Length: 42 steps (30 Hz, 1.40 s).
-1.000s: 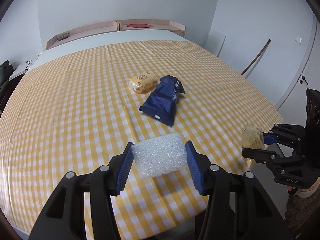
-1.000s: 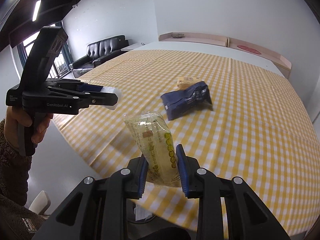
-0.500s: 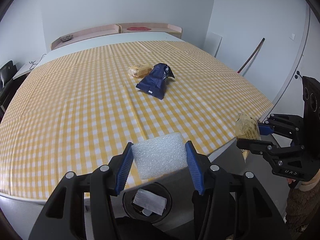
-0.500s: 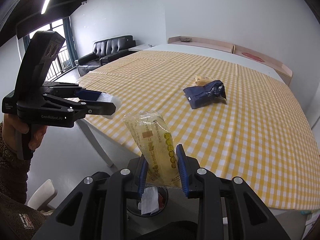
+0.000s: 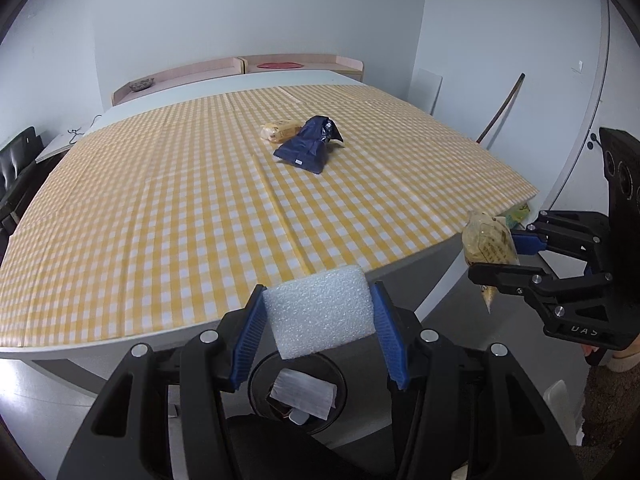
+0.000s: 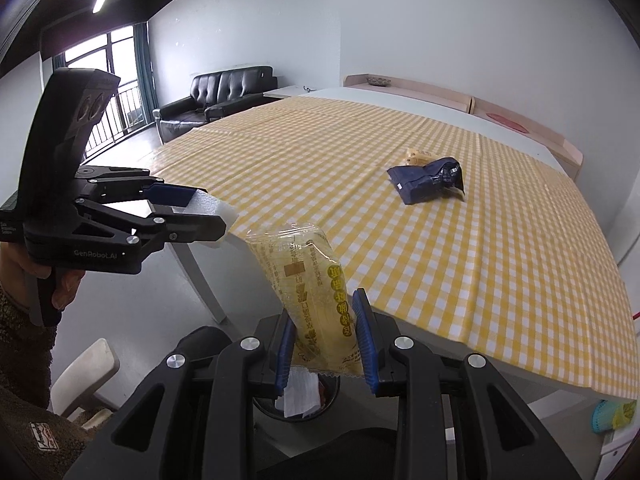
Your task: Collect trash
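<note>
While both grippers hover above bin point(image 5: 297, 390): left gripper point(image 5: 320, 330) jaws clamp foam block point(image 5: 320, 314), right gripper point(image 6: 323, 338) jaws pinch yellow wrapper point(image 6: 312, 300). Centre each over bin mouth before releasing. Blue packet point(image 5: 310, 146) waits on counter point(image 5: 160, 220).

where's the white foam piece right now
The white foam piece is clamped in the left gripper, past the table's near edge, above the round bin on the floor.
</note>
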Each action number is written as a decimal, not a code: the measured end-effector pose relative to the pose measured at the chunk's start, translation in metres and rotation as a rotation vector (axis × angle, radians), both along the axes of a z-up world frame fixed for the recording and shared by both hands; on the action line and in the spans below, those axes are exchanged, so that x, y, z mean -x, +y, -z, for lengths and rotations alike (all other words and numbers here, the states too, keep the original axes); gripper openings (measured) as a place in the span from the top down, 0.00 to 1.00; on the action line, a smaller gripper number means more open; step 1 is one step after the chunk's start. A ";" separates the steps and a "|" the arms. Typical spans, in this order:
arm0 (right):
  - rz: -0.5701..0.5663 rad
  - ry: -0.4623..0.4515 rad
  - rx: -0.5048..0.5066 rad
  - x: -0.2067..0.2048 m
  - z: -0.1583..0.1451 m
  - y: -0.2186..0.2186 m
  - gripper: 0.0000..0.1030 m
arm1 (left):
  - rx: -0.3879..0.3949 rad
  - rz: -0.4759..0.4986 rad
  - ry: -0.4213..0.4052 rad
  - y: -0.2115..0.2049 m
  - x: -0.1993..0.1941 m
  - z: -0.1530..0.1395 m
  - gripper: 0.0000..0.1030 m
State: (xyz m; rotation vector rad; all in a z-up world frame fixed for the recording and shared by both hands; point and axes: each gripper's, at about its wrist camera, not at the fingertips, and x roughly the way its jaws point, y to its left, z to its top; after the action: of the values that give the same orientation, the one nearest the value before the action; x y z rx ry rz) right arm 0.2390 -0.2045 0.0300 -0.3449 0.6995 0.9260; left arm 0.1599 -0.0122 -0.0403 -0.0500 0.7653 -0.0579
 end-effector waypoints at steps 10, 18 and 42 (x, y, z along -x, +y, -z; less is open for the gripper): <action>-0.037 -0.024 0.035 0.023 0.017 0.007 0.68 | 0.024 -0.001 0.015 -0.001 0.022 0.018 0.49; -0.049 -0.010 0.052 0.029 0.035 0.013 0.68 | 0.035 -0.005 0.047 0.002 0.025 0.041 0.49; -0.087 0.143 0.145 0.003 0.136 0.048 0.69 | 0.112 -0.033 0.225 0.029 0.000 0.144 0.49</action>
State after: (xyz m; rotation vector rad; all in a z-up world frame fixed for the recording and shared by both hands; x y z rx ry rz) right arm 0.2365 -0.1563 -0.1057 -0.4435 0.8913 0.9911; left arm 0.1599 0.0171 -0.1842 -0.1778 0.9856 -0.0645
